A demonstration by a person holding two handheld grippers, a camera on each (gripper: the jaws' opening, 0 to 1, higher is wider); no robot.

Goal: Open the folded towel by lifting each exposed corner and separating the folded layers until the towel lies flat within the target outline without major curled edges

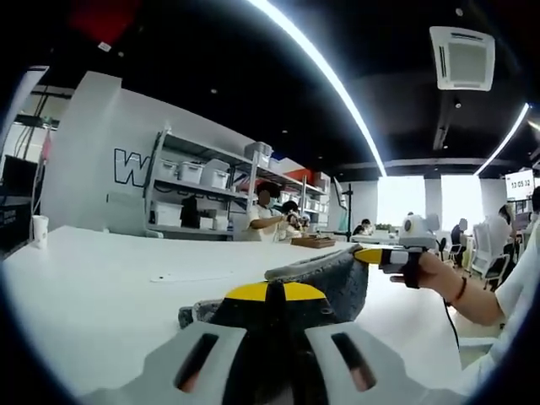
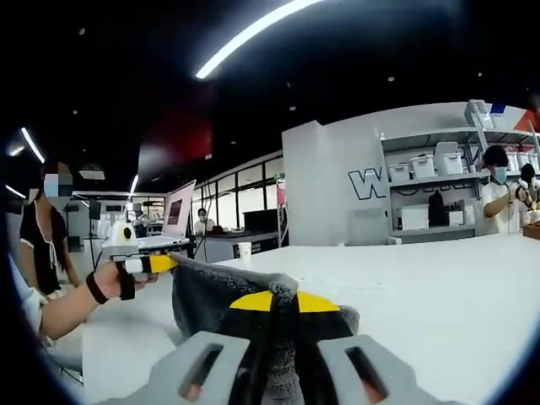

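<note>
You are mid-unfold: your left gripper (image 1: 268, 314) is clamped on the near edge of the grey towel (image 1: 333, 283), which stands bunched above the white table (image 1: 93, 287), while your right gripper (image 1: 380, 256) enters at three o'clock pinching a raised corner. In the right gripper view your right gripper (image 2: 275, 314) bites grey cloth and your left gripper (image 2: 160, 263) sits at nine o'clock. Next, I judge, draw the corners apart and lay the cloth flat; legible writing is a partial "W" on the wall (image 2: 364, 182) and a clock screen (image 1: 520, 183), digits unclear.
</note>
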